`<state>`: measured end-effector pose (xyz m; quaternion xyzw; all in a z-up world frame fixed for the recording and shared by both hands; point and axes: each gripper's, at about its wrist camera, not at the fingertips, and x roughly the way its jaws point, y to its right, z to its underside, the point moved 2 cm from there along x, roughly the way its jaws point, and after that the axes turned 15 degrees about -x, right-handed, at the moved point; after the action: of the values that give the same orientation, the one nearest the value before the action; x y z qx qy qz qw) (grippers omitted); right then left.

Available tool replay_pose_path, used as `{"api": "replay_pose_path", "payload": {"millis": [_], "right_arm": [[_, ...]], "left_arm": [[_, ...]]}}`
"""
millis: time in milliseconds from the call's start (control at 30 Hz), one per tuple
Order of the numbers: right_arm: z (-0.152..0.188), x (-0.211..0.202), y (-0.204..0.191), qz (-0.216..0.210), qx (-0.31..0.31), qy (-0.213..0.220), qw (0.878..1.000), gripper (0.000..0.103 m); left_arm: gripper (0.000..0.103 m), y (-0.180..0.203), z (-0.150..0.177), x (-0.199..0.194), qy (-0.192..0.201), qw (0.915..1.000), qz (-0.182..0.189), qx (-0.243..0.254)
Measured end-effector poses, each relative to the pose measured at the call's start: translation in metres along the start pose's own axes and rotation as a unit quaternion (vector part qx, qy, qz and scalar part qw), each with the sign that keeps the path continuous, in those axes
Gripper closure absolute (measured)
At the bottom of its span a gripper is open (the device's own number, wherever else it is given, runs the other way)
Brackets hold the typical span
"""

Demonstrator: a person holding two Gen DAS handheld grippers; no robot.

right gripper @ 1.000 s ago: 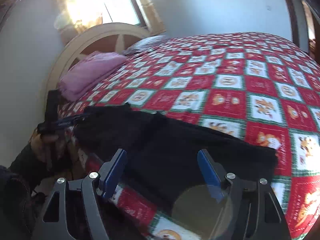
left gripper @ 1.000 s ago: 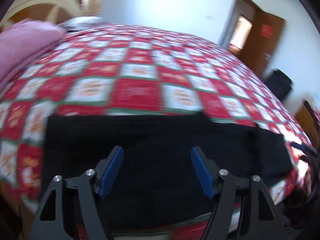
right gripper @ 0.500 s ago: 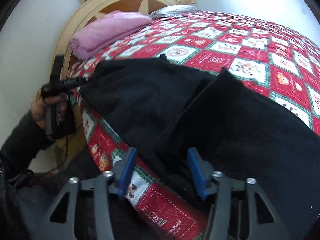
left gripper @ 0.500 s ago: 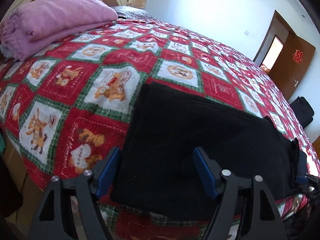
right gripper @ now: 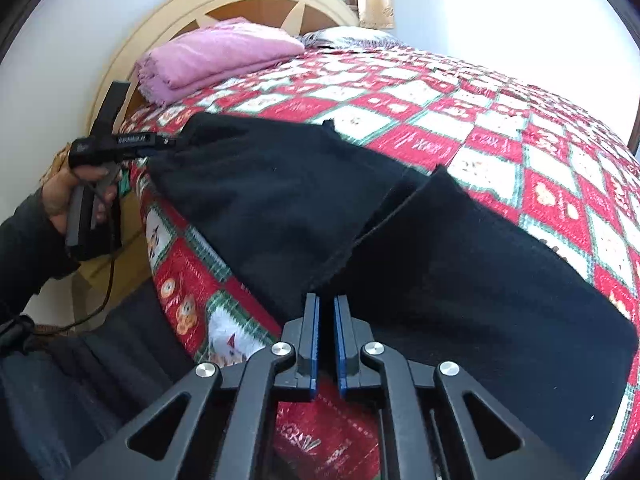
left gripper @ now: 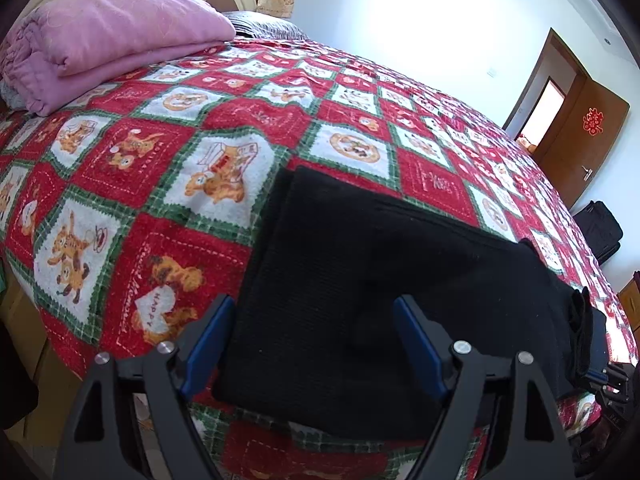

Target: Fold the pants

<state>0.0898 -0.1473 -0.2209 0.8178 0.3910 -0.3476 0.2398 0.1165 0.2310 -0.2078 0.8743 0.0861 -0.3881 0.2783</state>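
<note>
Black pants [left gripper: 360, 264] lie flat along the near edge of the bed, on a red, white and green checked cover [left gripper: 168, 168]. My left gripper [left gripper: 312, 340] is open, its blue pads astride the pants' left end, just above the cloth. In the right wrist view the pants [right gripper: 288, 200] show a raised fold edge running to my right gripper [right gripper: 327, 320], which is shut on that near edge of the cloth. The left gripper also shows in the right wrist view [right gripper: 160, 142], at the pants' far end.
A folded pink blanket [left gripper: 104, 40] lies by the cream headboard [right gripper: 224, 4]. A grey pillow [right gripper: 348, 36] sits behind it. A brown door [left gripper: 580, 136] and a black bag [left gripper: 600, 232] stand at the far right. The bed edge drops off below the pants.
My right gripper has closed from open onto the near edge of the pants. My left gripper has stayed open and moved in closer over the left end.
</note>
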Motion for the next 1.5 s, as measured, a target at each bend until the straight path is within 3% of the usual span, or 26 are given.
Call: {"api": "replay_pose_path", "payload": {"millis": [133,167,200,267,367,600,733,867,933,1033,1167,1267,1367,1400,1433,1500], "right_arm": [[0.001,0.004,0.0,-0.007,0.004,-0.005,1.0,0.094],[0.0,0.002,0.0,-0.013,0.004,-0.004,1.0,0.084],[-0.001,-0.001,-0.001,-0.028,0.003,0.001,1.0,0.061],[-0.001,-0.01,-0.003,-0.044,0.006,0.024,0.999,0.042],[0.002,-0.019,-0.001,-0.043,0.014,0.046,0.998,0.042],[0.007,-0.019,0.013,-0.031,0.052,0.051,0.997,0.042],[0.008,-0.018,0.017,-0.026,0.067,0.051,0.996,0.042],[0.011,-0.015,0.023,-0.023,0.082,0.048,0.995,0.042],[0.013,-0.013,0.026,-0.019,0.087,0.043,0.995,0.042],[0.014,-0.013,0.028,-0.019,0.091,0.043,0.995,0.042],[0.014,-0.014,0.025,-0.017,0.084,0.043,0.995,0.042],[0.015,-0.012,0.024,-0.014,0.081,0.041,0.996,0.042],[0.015,-0.011,0.022,-0.014,0.08,0.041,0.996,0.042],[0.015,-0.011,0.022,-0.013,0.08,0.041,0.996,0.042],[0.015,-0.011,0.022,-0.013,0.08,0.041,0.996,0.042],[0.015,-0.01,0.022,-0.013,0.081,0.041,0.996,0.042]], "left_arm": [[0.019,0.002,0.001,0.0,0.0,0.9999,-0.001,0.011],[0.019,0.003,0.0,-0.001,0.001,0.9999,0.002,0.013],[0.019,0.003,0.0,-0.001,0.001,0.9999,0.006,0.014],[0.019,0.002,-0.001,-0.002,0.005,0.9998,0.009,0.017],[0.018,-0.003,-0.005,-0.005,0.019,0.9997,-0.009,0.015],[0.021,-0.008,0.001,0.007,0.009,0.9999,0.005,0.012],[0.044,-0.005,0.0,0.004,0.007,0.9998,-0.011,0.014],[0.051,0.01,0.009,-0.003,0.015,0.9989,-0.04,0.019],[0.05,0.029,0.016,-0.01,0.035,0.9975,-0.038,0.049],[0.049,0.034,0.018,-0.002,0.026,0.9968,-0.042,0.063],[0.044,0.014,0.012,0.002,0.032,0.9978,-0.05,0.029],[0.045,0.003,0.007,0.0,0.028,0.9991,-0.031,0.006],[0.054,-0.011,0.003,0.0,0.006,0.9988,0.027,-0.041],[0.055,-0.017,0.001,-0.001,-0.002,0.9967,0.054,-0.062],[0.063,-0.023,-0.002,-0.002,-0.013,0.9914,0.096,-0.088],[0.069,-0.029,-0.003,0.0,-0.027,0.9861,0.121,-0.11]]}}
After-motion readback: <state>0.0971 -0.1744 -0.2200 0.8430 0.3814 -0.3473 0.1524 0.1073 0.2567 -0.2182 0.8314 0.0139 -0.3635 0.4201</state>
